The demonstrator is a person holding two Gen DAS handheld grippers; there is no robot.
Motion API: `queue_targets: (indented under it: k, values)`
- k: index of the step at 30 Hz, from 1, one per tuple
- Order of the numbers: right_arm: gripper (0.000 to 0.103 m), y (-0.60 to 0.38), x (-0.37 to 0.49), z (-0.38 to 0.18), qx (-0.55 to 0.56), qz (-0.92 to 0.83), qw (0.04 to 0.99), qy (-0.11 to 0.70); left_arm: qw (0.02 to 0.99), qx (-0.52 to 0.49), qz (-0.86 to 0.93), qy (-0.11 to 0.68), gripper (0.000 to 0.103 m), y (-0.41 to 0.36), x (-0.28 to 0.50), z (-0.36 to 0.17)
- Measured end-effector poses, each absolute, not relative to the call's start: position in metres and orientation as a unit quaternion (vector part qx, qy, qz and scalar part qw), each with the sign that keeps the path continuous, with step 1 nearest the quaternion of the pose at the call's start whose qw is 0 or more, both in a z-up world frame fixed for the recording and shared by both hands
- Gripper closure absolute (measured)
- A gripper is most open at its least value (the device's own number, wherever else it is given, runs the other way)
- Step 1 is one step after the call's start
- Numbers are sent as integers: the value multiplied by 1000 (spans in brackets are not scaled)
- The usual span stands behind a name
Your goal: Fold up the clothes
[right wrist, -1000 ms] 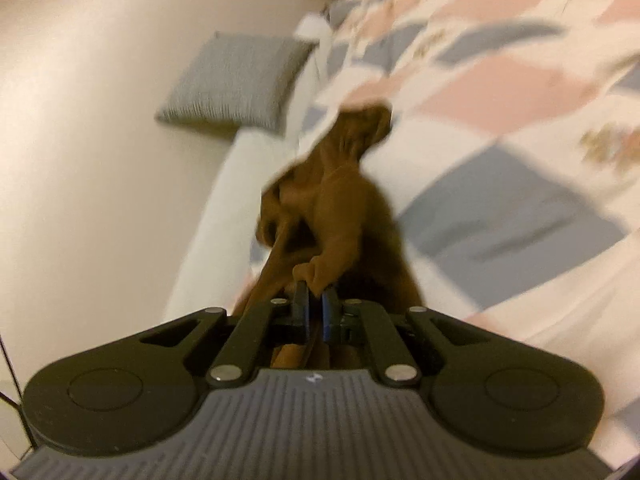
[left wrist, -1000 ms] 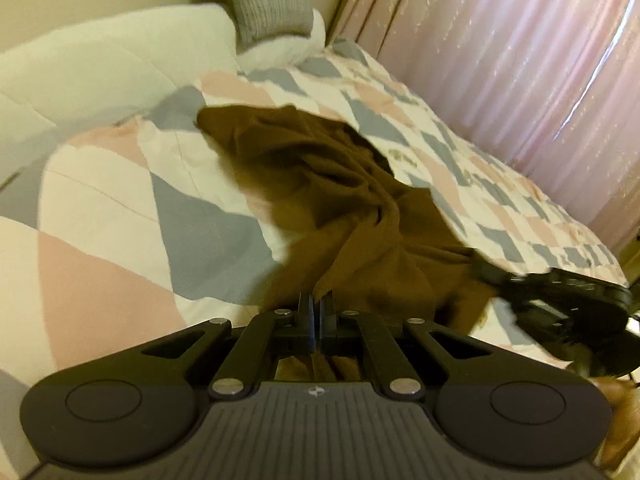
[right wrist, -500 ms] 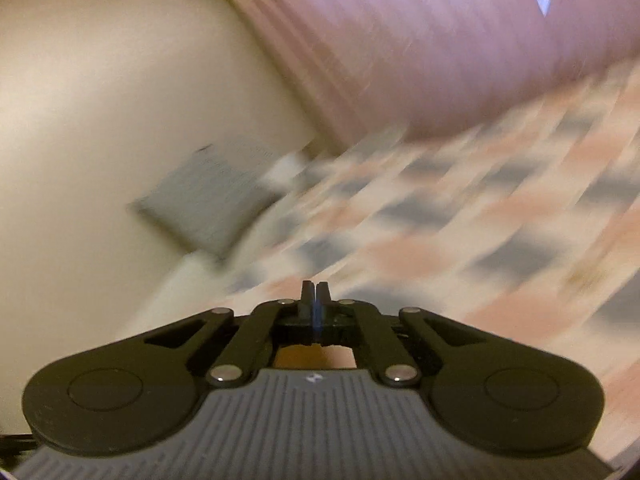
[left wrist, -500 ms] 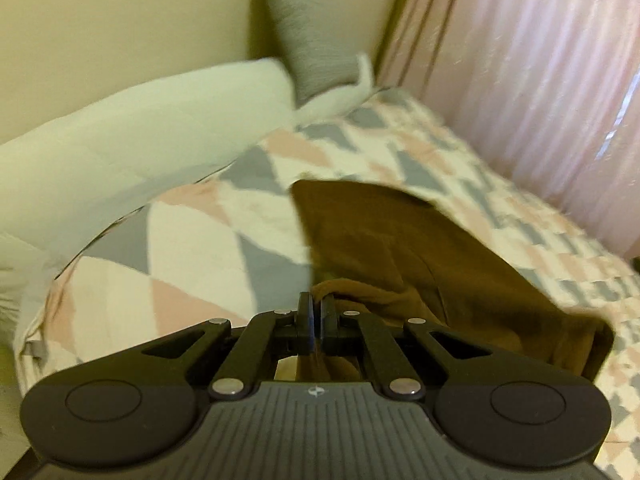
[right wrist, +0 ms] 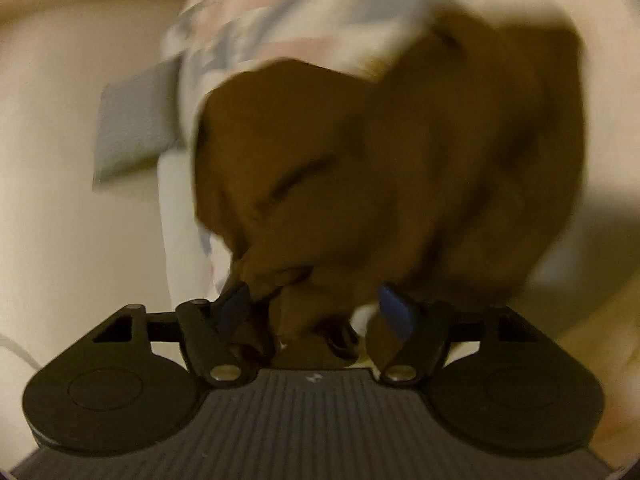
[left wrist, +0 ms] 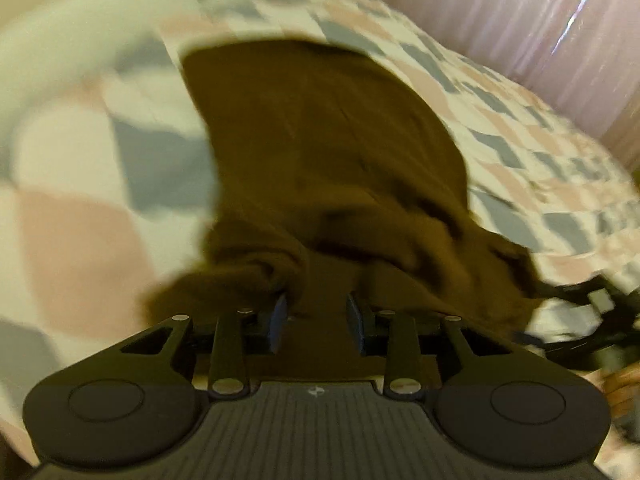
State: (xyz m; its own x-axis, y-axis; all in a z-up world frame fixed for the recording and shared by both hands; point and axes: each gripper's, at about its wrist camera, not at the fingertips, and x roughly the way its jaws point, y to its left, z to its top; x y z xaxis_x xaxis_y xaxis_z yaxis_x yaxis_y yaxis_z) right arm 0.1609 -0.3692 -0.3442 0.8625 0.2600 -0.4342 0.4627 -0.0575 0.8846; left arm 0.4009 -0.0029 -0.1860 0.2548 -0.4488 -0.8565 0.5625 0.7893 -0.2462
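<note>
Left wrist view: left claw [left wrist: 316,320] low over brown garment [left wrist: 320,152], jaws apart, just been opening, cloth lying loose in the gap, pads [left wrist: 278,322] not pressing on it. Garment spread across bed [left wrist: 80,208] with its pink, grey and cream diamond quilt, far end flat, near end bunched into folds right at the fingertips. Pale pillow [left wrist: 80,20] at upper left, pink curtain [left wrist: 520,20] along the far side. Dark shape at right edge, apparently right claw [left wrist: 580,308], beside the garment's near corner; too blurred there for jaw state.

Right wrist view: right claw [right wrist: 316,308] pointed at the same garment [right wrist: 380,160], jaws wide apart, just been opening, a crumpled fold of cloth between them but clear of the blue pads [right wrist: 394,308]. Grey cushion [right wrist: 136,120] at left against a cream wall [right wrist: 60,220], quilt above. Heavy blur throughout both views.
</note>
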Motion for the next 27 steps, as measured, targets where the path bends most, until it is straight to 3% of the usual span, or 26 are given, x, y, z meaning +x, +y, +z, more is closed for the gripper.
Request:
queue_targets:
  k: [4, 8, 9, 10, 11, 16, 20, 21, 22, 24, 27]
  values:
    - [37, -370, 157, -374, 745, -141, 617, 212, 795, 34, -293, 531, 64, -9, 412, -221]
    - [35, -381, 165, -403, 755, -193, 589, 215, 818, 90, -252, 509, 71, -19, 447, -244]
    - [53, -385, 168, -407, 755, -195, 588, 215, 823, 104, -247, 500, 84, -21, 455, -245]
    - [90, -388, 171, -408, 752, -190, 594, 213, 827, 117, -240, 494, 98, -21, 461, -245]
    - [94, -393, 176, -404, 741, -187, 609, 212, 831, 127, -236, 487, 97, -20, 470, -242]
    - [95, -433, 200, -315, 577, -200, 774, 166, 871, 134, -189, 433, 99, -2, 506, -208]
    - [93, -474, 228, -269, 485, -214, 830, 173, 856, 218, -235, 406, 97, -13, 489, -194]
    - [87, -483, 234, -270, 488, -221, 821, 196, 844, 246, -262, 397, 91, -20, 475, -192]
    - [71, -489, 238, -275, 502, -224, 808, 213, 832, 269, -290, 390, 86, -27, 458, -193]
    - [54, -491, 235, -288, 535, -217, 785, 225, 796, 330, -342, 374, 82, -43, 420, -203]
    - [50, -465, 232, -314, 572, -193, 765, 225, 744, 447, -382, 317, 77, -67, 373, -239]
